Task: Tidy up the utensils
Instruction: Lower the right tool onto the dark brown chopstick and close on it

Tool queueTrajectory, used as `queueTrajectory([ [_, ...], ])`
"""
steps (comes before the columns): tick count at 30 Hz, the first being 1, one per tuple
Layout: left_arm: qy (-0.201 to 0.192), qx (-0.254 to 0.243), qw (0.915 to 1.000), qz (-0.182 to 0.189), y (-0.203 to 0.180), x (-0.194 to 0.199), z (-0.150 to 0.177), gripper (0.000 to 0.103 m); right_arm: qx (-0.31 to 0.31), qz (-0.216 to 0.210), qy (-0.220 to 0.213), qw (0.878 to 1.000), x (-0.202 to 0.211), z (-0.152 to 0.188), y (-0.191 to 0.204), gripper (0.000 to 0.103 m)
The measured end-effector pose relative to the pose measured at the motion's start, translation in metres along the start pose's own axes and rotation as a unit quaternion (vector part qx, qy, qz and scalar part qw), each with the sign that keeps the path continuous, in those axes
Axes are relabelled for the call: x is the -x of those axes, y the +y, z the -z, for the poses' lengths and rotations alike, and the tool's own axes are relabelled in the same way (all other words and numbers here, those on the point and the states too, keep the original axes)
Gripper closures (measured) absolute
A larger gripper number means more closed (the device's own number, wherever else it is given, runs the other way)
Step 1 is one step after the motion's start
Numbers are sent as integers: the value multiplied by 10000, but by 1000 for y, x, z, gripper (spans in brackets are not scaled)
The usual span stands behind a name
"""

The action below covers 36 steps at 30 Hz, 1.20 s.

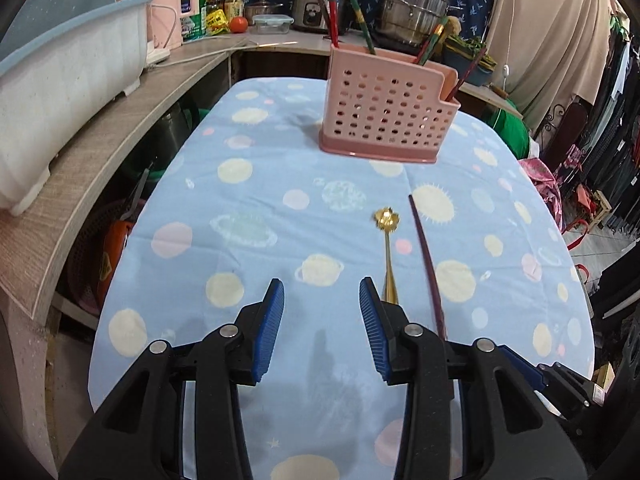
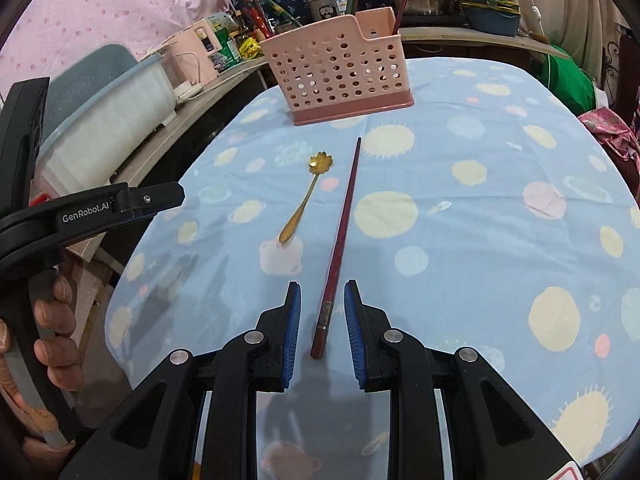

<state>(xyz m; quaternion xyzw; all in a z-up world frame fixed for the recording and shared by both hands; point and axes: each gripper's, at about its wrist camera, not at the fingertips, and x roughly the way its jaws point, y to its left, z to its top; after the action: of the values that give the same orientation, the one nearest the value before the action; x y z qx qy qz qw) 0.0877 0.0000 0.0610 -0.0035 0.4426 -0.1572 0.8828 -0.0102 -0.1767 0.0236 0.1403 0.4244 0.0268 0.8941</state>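
Note:
A pink perforated utensil basket (image 1: 384,112) (image 2: 340,76) stands at the far end of the table and holds several chopsticks. A gold spoon (image 1: 387,248) (image 2: 306,200) with a flower-shaped bowl lies on the blue planet-print cloth (image 1: 248,208). To its right lies a dark red chopstick (image 1: 426,256) (image 2: 340,240). My left gripper (image 1: 321,284) is open over bare cloth, and the spoon's handle end sits just behind its right finger. My right gripper (image 2: 322,286) is open, with the chopstick's thick end lying between its fingers and untouched by the pads.
A curved wooden shelf (image 1: 120,128) on the left carries a white and blue tub (image 1: 60,80), a pink appliance, bottles and a tomato. Steel pots (image 1: 416,4) stand behind the basket. Clothes hang at the right. A person's hand (image 2: 52,312) holds the left tool's handle.

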Motion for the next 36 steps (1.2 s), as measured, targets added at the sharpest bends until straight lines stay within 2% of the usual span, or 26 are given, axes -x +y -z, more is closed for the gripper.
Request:
queueTrajectory([
  [9,160,-18,9999,-18,1,-3,19,65,168,114,206,9996,-18,16,9,80],
  [14,230,-31,9997,-33,1,-6,26,60,199,233,218,9993,-24,20,8,80],
  [19,281,-61,9996,-23,0,-8,30,60,239,318,200,9990,-26,22,6,86],
  [22,310,-76,9995,-20,-2,-10,30,60,358,471,160,9981,-27,24,9,93],
  [26,354,-106,9993,-29,-4,-12,32,60,487,581,93,9971,-26,26,9,95],
  [36,400,-189,9990,-28,-12,-18,32,53,106,643,-76,9978,-17,20,-14,96],
])
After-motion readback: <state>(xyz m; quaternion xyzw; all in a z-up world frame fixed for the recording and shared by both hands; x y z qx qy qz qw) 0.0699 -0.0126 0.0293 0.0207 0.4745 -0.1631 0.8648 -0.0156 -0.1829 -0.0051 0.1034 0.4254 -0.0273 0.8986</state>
